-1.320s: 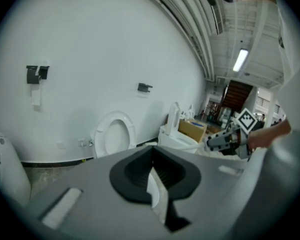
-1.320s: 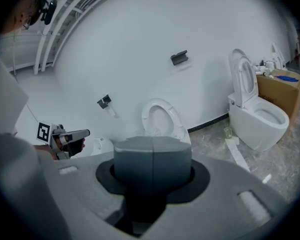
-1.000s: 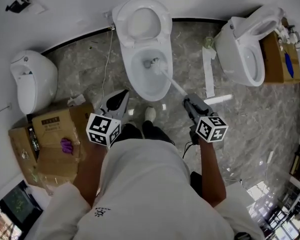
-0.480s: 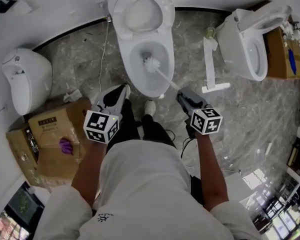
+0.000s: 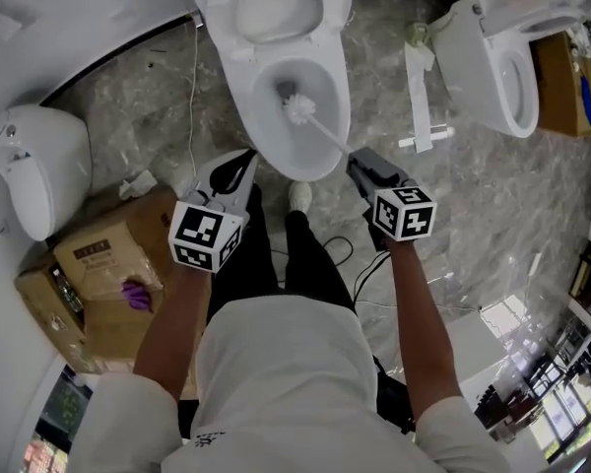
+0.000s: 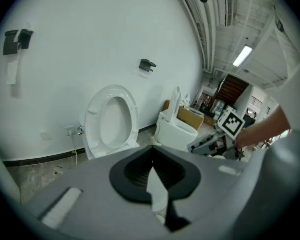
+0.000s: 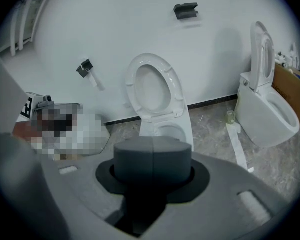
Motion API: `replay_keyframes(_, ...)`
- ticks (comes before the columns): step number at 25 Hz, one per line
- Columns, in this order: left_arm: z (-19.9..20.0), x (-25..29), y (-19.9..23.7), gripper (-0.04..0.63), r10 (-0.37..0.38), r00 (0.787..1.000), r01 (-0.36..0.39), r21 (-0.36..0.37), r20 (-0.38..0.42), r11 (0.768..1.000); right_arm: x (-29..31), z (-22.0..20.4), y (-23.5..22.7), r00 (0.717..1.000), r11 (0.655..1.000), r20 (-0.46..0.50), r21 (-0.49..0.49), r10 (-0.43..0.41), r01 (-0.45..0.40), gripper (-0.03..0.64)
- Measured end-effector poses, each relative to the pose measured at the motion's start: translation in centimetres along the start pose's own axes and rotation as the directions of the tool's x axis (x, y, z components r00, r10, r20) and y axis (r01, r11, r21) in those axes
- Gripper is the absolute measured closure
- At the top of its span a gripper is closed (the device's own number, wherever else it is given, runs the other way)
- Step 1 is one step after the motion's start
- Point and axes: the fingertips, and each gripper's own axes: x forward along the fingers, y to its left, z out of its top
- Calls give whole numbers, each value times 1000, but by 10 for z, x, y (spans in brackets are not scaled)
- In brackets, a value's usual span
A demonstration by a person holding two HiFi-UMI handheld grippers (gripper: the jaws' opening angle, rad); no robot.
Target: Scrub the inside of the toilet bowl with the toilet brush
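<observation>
The white toilet (image 5: 327, 28) stands at the top of the head view, with its seat and lid raised. The toilet brush (image 5: 297, 109) has its white bristle head down inside the bowl. Its thin handle slants back to my right gripper (image 5: 362, 168), which is shut on it at the bowl's front right rim. My left gripper (image 5: 238, 170) hangs by the bowl's front left, shut with nothing in it. The left gripper (image 6: 151, 154) view shows the raised seat (image 6: 110, 121). The right gripper (image 7: 152, 156) view shows the toilet's open bowl (image 7: 169, 132); the brush is hidden there.
A second toilet (image 5: 492, 67) stands at the upper right, beside a white strip (image 5: 420, 87) on the marble floor. A white fixture (image 5: 34, 166) and cardboard boxes (image 5: 108, 264) sit at the left. A black cable (image 5: 360, 264) lies by the person's legs (image 5: 286, 254).
The view has drawn closer to the toilet and both grippers now sit nearer its front rim. The brush head has stayed in the bowl, shifting a little.
</observation>
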Motion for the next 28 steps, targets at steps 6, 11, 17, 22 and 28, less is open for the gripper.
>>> replay_keyframes(6, -13, 24, 14, 602, -11, 1000, 12, 7, -16, 1000, 25, -6, -16, 999, 1000, -42, -26, -17, 16, 471)
replay_keyframes(11, -24, 44, 20, 601, -46, 998, 46, 2, -32, 999, 41, -13, -32, 996, 998, -81, -57, -37, 33, 471)
replay_keyframes(17, -36, 67, 27, 601, -63, 997, 63, 10, -44, 998, 64, -21, -55, 990, 995, -131, -93, -47, 35, 471)
replay_keyframes(22, -44, 87, 30, 601, -81, 994, 82, 17, -76, 996, 89, -26, -76, 981, 992, -190, -124, -40, 16, 471)
replay_keyframes(28, -54, 102, 35, 601, -90, 991, 91, 11, -96, 996, 114, -26, -100, 965, 986, -253, -164, -65, 24, 471)
